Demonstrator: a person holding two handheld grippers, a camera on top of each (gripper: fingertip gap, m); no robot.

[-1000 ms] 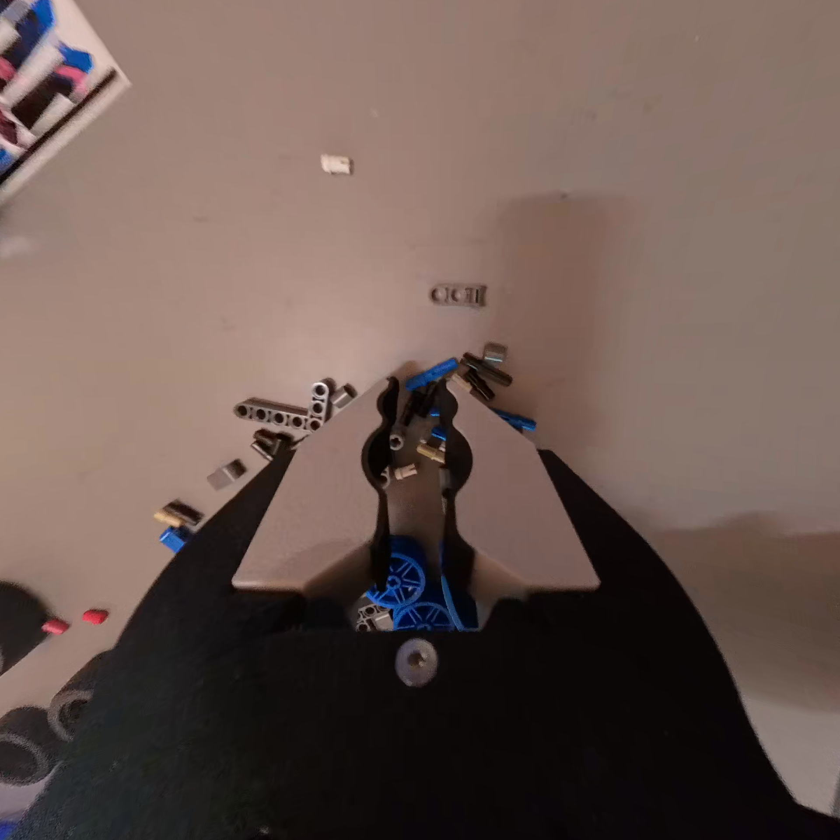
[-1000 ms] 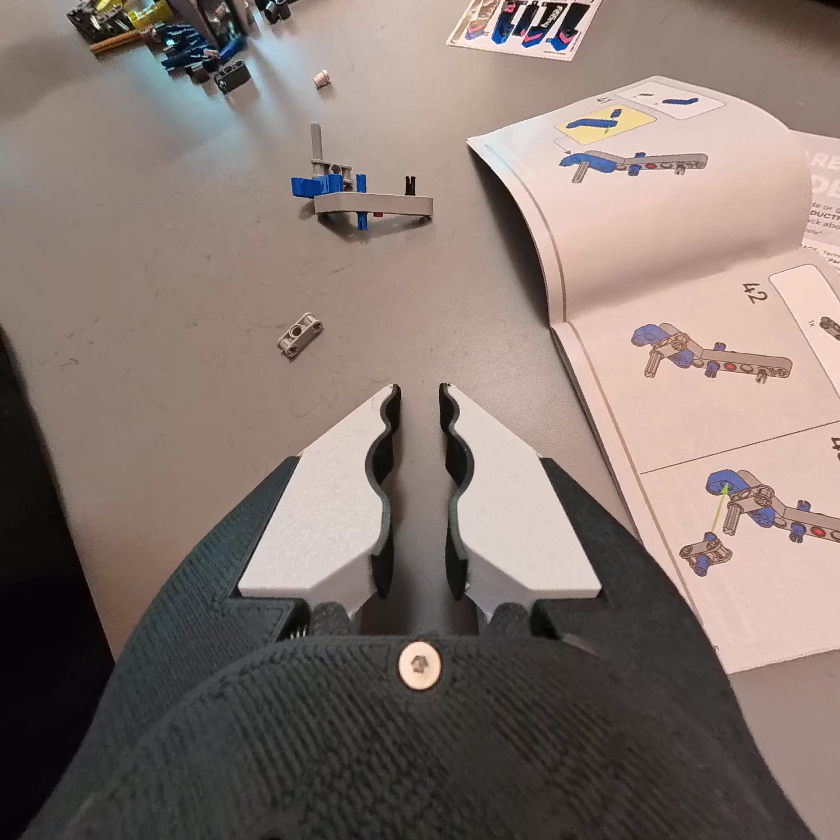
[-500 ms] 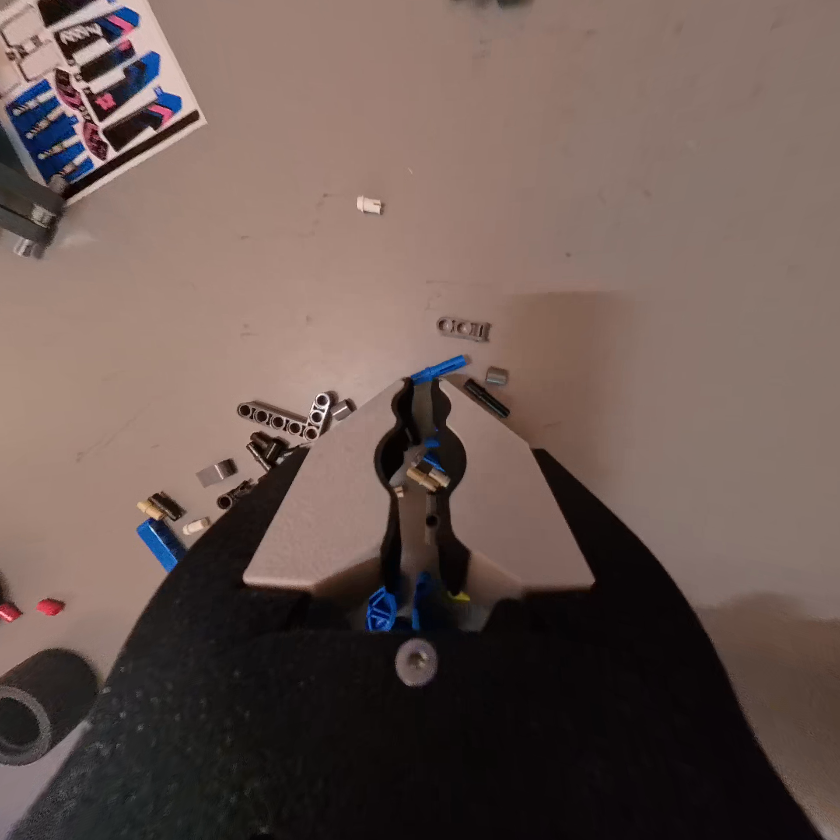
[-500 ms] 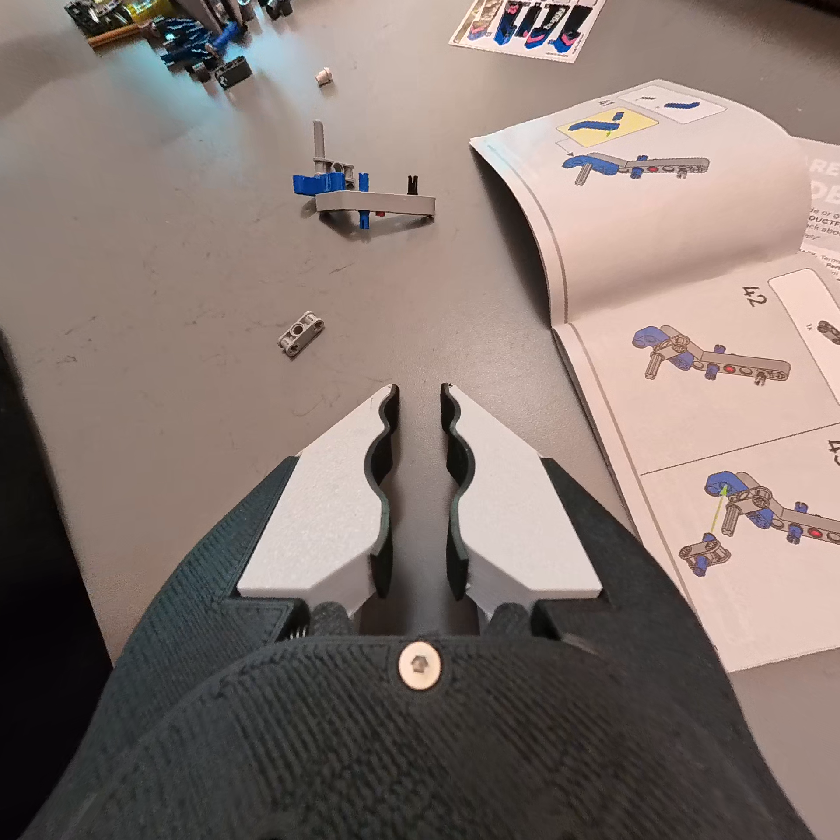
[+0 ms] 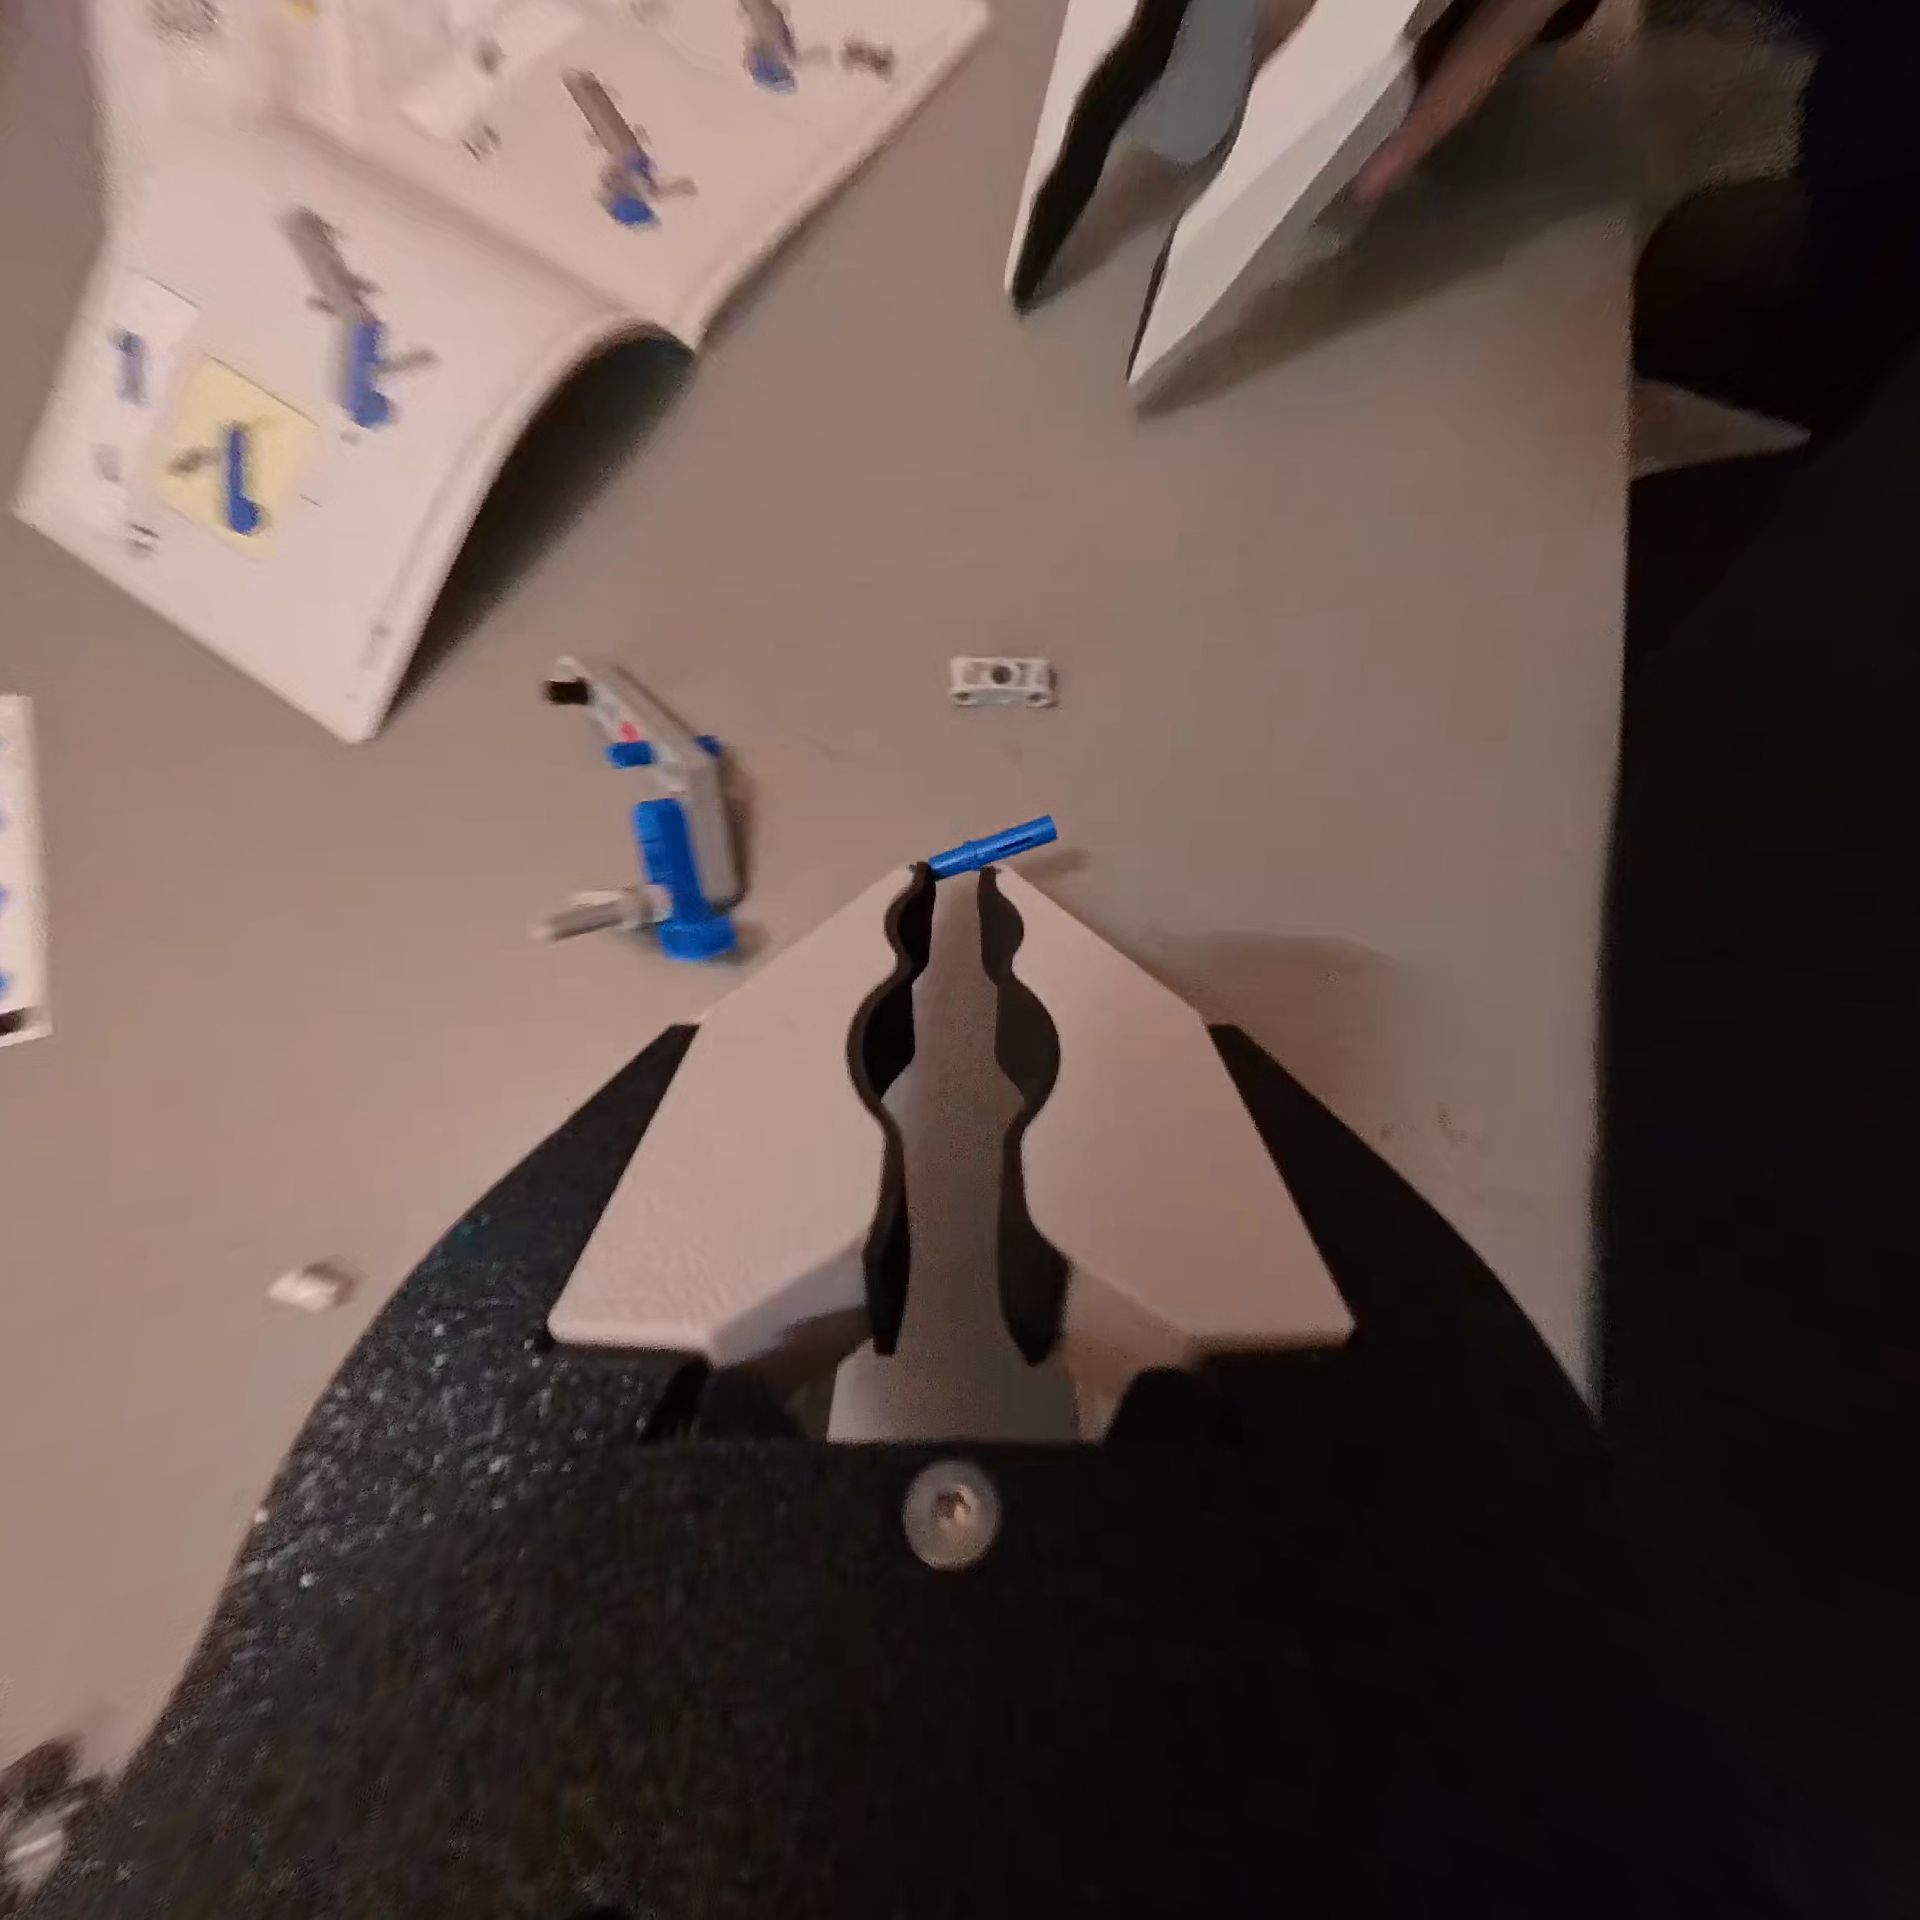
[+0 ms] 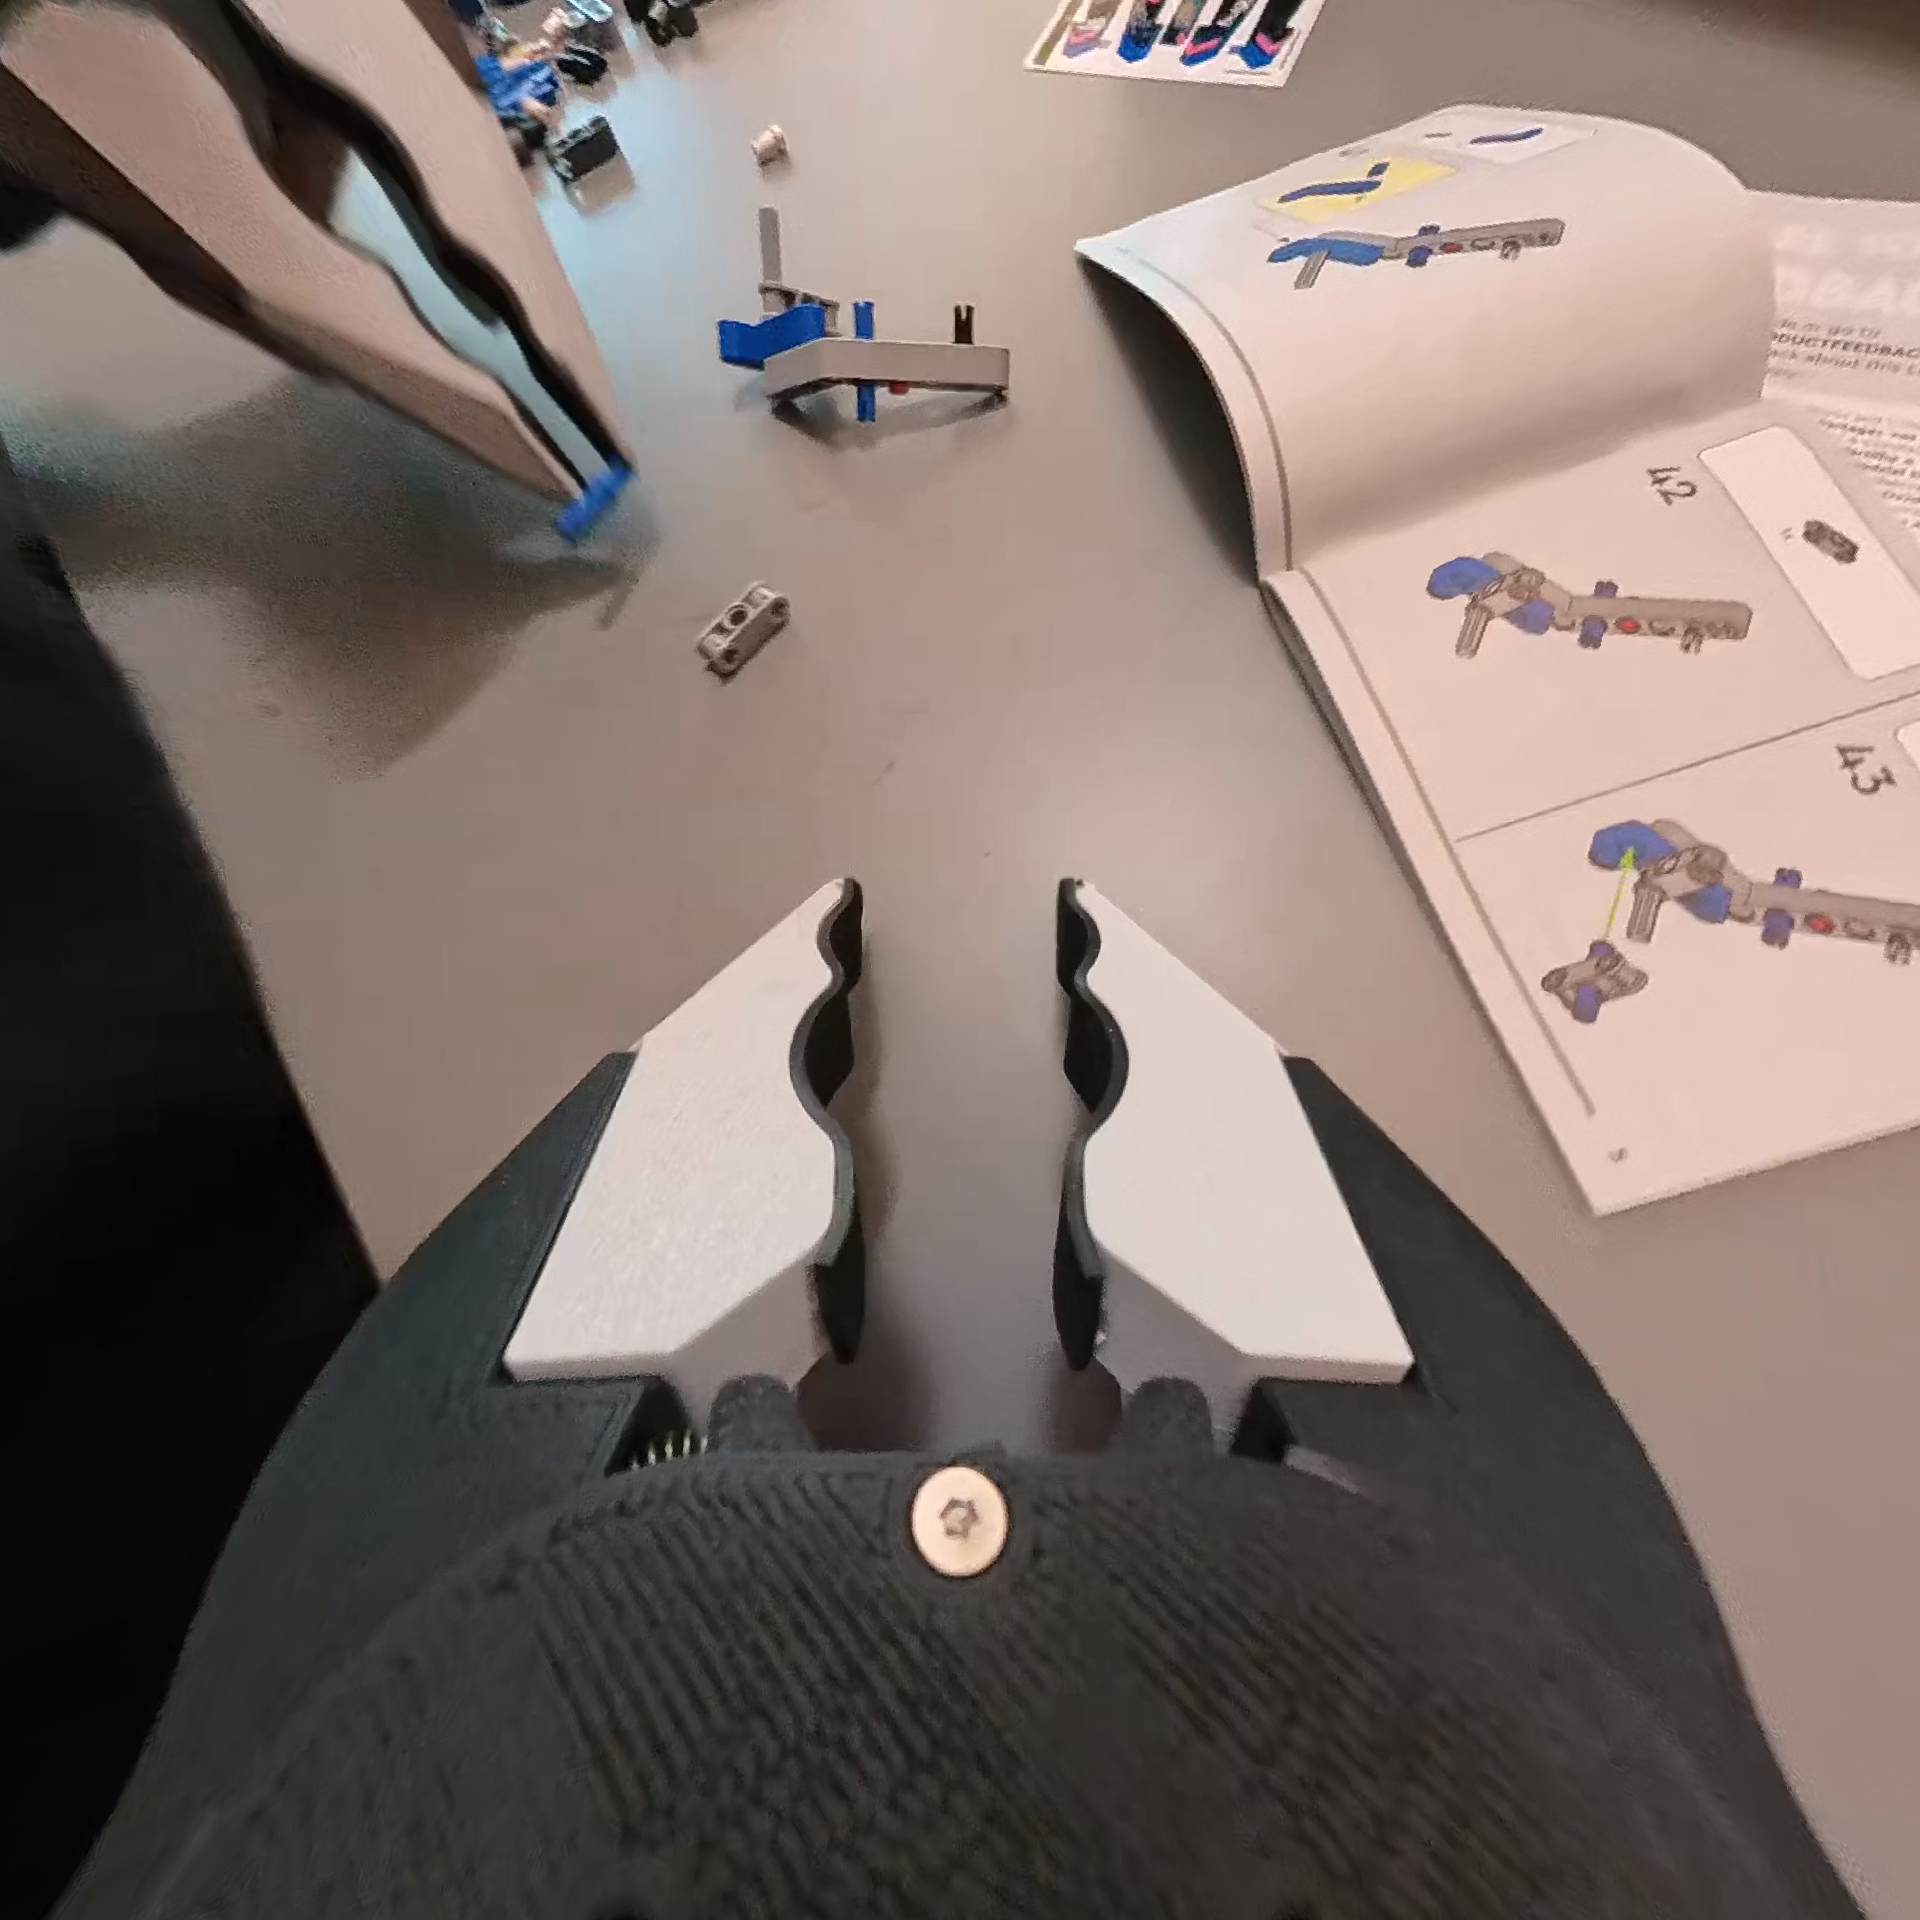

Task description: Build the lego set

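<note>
Pinching blue pin (image 5: 992,844), left gripper (image 5: 958,875) tilts tableward.

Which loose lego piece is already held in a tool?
The blue pin, pinched at the left tool tips; the grey connector lies free on the table.

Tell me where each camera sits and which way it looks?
Left wrist view: sits on the left gripper, looking down along its jaws at the table; jaws pinch a blue pin; the right gripper shows top right.
Right wrist view: sits on the right gripper, looking forward over the table; its open jaws show.
Shared: the half-built piece, small grey connector, instruction booklet, blue pin.
</note>
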